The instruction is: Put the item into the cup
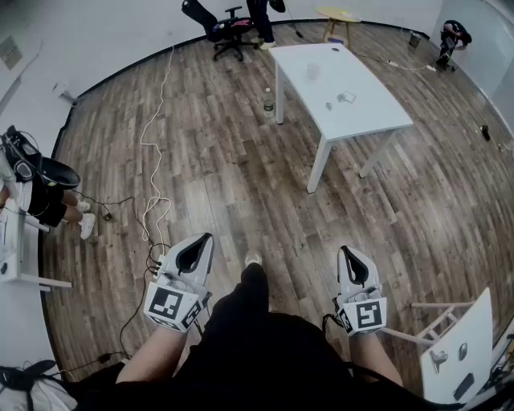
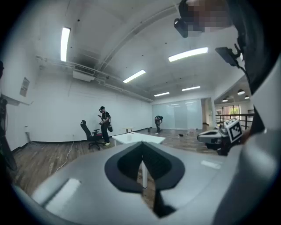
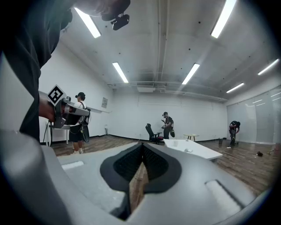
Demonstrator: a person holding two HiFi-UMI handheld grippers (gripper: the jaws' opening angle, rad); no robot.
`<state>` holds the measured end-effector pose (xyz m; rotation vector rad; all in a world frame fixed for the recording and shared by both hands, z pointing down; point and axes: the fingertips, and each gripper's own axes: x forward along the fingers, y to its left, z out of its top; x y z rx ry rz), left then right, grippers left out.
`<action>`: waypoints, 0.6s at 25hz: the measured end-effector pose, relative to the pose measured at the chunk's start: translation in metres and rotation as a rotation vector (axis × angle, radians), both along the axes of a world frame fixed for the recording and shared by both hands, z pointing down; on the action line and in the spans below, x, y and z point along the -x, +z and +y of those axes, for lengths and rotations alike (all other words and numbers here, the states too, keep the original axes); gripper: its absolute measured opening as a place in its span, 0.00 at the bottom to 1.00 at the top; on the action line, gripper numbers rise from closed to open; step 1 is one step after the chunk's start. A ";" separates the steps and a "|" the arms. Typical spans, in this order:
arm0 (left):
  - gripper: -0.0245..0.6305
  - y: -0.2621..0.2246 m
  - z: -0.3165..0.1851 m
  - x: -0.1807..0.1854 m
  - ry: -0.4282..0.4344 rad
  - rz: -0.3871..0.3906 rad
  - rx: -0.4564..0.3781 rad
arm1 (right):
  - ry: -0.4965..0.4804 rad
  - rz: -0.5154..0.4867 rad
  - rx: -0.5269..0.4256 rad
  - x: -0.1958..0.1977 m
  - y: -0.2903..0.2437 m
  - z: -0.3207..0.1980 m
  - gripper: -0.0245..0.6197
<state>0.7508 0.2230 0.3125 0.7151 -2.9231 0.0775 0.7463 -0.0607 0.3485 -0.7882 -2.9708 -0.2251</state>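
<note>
Item [image 1: 346, 97] on far table [image 1: 369, 112] too small to identify; person [image 1: 259, 20] cut by top edge.

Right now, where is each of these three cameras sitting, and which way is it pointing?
Head view: on the person's head, looking down at the wood floor; shows both forearms, left gripper, right gripper.
Left gripper view: on that gripper, looking along its shut jaws across the room.
Right gripper view: likewise along its shut jaws.
All three share the white table; each gripper view catches the other gripper.
</note>
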 end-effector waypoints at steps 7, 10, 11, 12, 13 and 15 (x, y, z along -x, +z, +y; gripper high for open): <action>0.04 0.000 0.017 0.077 0.036 -0.002 -0.013 | 0.101 0.038 -0.006 0.059 0.002 -0.005 0.04; 0.04 -0.003 0.026 0.115 0.045 -0.007 -0.028 | 0.119 0.046 -0.006 0.086 -0.002 0.003 0.04; 0.04 -0.005 0.028 0.127 0.050 -0.006 -0.036 | 0.121 0.053 -0.009 0.096 -0.003 0.008 0.04; 0.04 -0.006 0.029 0.140 0.057 -0.004 -0.041 | 0.122 0.061 -0.011 0.106 -0.005 0.013 0.04; 0.04 -0.008 0.031 0.151 0.065 -0.004 -0.043 | 0.119 0.066 -0.012 0.116 -0.008 0.020 0.04; 0.04 -0.011 0.035 0.173 0.073 -0.007 -0.042 | 0.107 0.065 -0.019 0.136 -0.015 0.034 0.04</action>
